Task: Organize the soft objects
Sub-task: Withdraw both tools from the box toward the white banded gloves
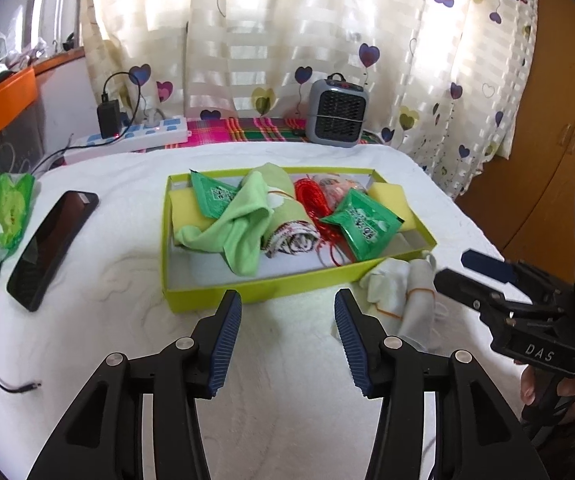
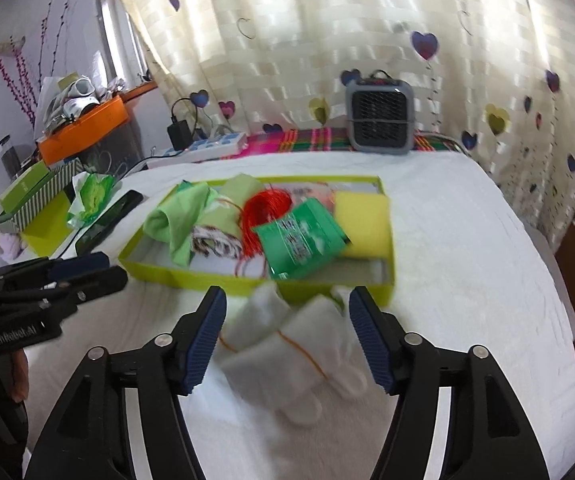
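Gloves [image 2: 299,344]: lay between my right tongs' [image 2: 287,336] wide, empty jaws, outside box [image 2: 191,278].
Left tongs [image 1: 287,336]: open, empty, clear.

White cloth bundle [image 2: 287,344] motion-blurred.

Lettering on the two grippers

"DAS" stands on the right gripper [image 1: 487,276] body; "GenRobot.AI" stands on the left gripper [image 2: 87,272] body; packet print unreadable.
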The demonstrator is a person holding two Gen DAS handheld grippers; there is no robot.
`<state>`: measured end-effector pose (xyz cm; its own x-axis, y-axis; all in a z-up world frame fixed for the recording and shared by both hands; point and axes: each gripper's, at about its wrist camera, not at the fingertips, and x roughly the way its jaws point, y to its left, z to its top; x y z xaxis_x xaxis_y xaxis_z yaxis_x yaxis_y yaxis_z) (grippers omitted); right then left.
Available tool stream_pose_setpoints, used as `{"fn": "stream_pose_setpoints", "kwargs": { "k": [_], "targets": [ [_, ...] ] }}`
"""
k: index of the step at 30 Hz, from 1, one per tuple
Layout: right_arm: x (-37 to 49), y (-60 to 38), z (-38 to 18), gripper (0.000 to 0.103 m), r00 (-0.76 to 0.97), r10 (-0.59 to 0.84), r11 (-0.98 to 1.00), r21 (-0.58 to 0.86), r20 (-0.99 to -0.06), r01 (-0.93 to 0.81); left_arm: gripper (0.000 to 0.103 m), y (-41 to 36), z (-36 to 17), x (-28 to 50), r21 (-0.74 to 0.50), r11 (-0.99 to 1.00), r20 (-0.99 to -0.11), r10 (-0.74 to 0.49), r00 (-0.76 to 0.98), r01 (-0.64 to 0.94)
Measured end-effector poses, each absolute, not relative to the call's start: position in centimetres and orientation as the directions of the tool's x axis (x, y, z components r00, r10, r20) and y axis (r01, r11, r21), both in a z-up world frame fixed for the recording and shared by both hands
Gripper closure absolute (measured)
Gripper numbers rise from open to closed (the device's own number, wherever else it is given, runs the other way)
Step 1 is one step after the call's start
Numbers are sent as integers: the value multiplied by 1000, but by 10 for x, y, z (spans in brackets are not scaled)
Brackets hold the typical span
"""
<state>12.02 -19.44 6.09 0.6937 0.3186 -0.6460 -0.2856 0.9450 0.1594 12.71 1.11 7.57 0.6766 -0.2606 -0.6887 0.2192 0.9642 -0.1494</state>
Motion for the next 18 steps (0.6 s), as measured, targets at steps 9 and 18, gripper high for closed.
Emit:
{"fn": "stream_pose_setpoints", "kwargs": {
  "k": [9, 18],
  "targets": [
    [107, -215, 37, 36, 668, 294, 956, 209, -684, -207, 55, 7, 58, 120, -211, 948, -705, -316, 635, 238],
    [125, -222, 27, 36, 641, 333, 938, 312, -692, -152, 55, 5, 46, 120, -232, 941, -720, -336, 607, 246]
  ]
}}
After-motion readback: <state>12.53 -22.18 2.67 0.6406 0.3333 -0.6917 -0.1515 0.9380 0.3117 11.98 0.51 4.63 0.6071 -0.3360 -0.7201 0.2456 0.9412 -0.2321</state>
